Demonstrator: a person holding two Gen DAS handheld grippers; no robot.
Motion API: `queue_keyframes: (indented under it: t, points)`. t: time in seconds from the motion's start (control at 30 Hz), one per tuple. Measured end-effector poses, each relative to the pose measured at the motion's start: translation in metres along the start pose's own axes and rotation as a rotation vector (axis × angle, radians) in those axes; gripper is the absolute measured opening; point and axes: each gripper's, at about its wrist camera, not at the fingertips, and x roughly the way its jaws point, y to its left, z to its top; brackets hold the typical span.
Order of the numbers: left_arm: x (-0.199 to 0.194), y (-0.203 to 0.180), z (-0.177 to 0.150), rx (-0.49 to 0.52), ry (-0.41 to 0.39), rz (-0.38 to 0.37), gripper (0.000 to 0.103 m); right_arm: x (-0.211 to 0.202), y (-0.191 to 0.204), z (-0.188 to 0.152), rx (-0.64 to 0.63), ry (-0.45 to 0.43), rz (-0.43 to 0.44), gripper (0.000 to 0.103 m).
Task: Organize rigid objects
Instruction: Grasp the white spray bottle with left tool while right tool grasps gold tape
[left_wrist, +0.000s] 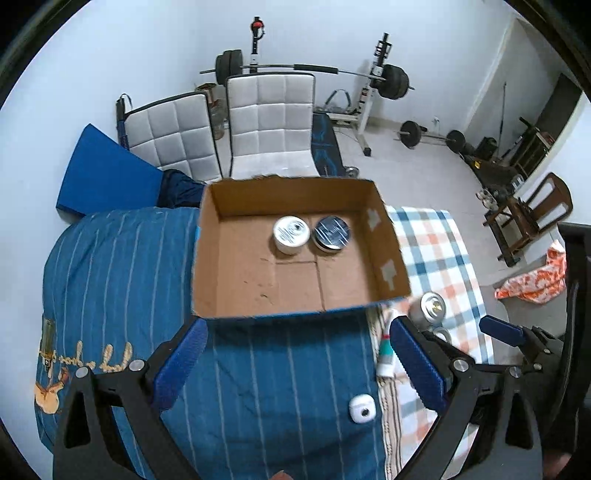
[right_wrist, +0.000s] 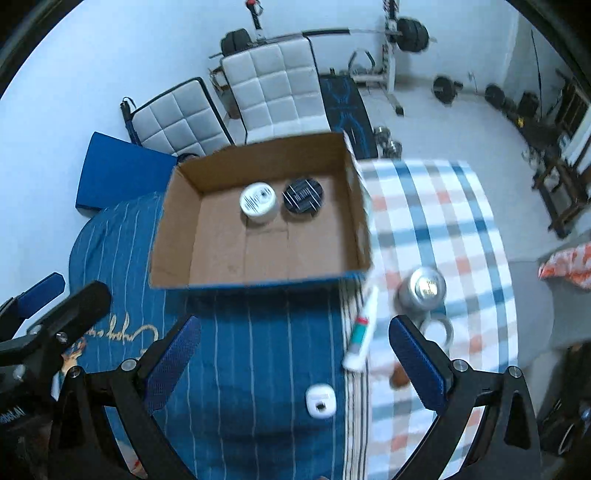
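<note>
An open cardboard box (left_wrist: 236, 280) (right_wrist: 207, 258) sits on a blue striped cover. Inside stand a white jar (left_wrist: 291, 234) (right_wrist: 258, 202) and a dark jar (left_wrist: 331, 233) (right_wrist: 303, 195), side by side near the far wall. To the right of the box stands a silver can (left_wrist: 430, 306) (right_wrist: 423, 288), with a white tube (left_wrist: 386, 350) (right_wrist: 362, 332) and a tape ring (right_wrist: 439, 328) beside it. A small white case (left_wrist: 362, 407) (right_wrist: 320, 400) lies nearer. My left gripper (left_wrist: 295, 362) is open and empty in front of the box. My right gripper (right_wrist: 291, 358) is open and empty, above the cover.
The bed carries a blue striped cover (left_wrist: 122, 266) and a checked cloth (left_wrist: 443, 258). Two white padded chairs (left_wrist: 269, 122), a blue pad (left_wrist: 107, 173) and a barbell rack (left_wrist: 380, 77) stand behind. A wooden chair (left_wrist: 532, 214) and an orange cloth (left_wrist: 535, 277) are at the right.
</note>
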Motion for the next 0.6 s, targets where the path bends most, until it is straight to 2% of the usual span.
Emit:
queue_keyframes:
  t: [0.07, 0.17, 0.3, 0.43, 0.47, 0.53, 0.6]
  points:
    - [0.008, -0.015, -0.008, 0.014, 0.026, 0.003, 0.101, 0.002, -0.026, -0.010, 0.025, 0.021, -0.014, 0.103]
    - [0.033, -0.036, -0.020, 0.025, 0.075, 0.006, 0.101, 0.013, -0.070, -0.025, 0.047, 0.063, -0.094, 0.103]
    - [0.089, -0.069, -0.038, 0.054, 0.192, 0.003, 0.101, 0.050, -0.137, -0.046, 0.108, 0.158, -0.162, 0.103]
    - [0.155, -0.112, -0.053, 0.122, 0.299, 0.017, 0.100, 0.094, -0.187, -0.050, 0.174, 0.230, -0.153, 0.103]
    - [0.166, -0.119, -0.056, 0.135, 0.315, 0.012, 0.099, 0.106, -0.196, -0.049, 0.187, 0.241, -0.149, 0.103]
    - [0.194, -0.132, -0.059, 0.154, 0.360, 0.012, 0.088, 0.137, -0.211, -0.047, 0.204, 0.280, -0.138, 0.101]
    - [0.224, -0.144, -0.064, 0.167, 0.411, 0.003, 0.079, 0.161, -0.216, -0.044, 0.212, 0.312, -0.115, 0.094]
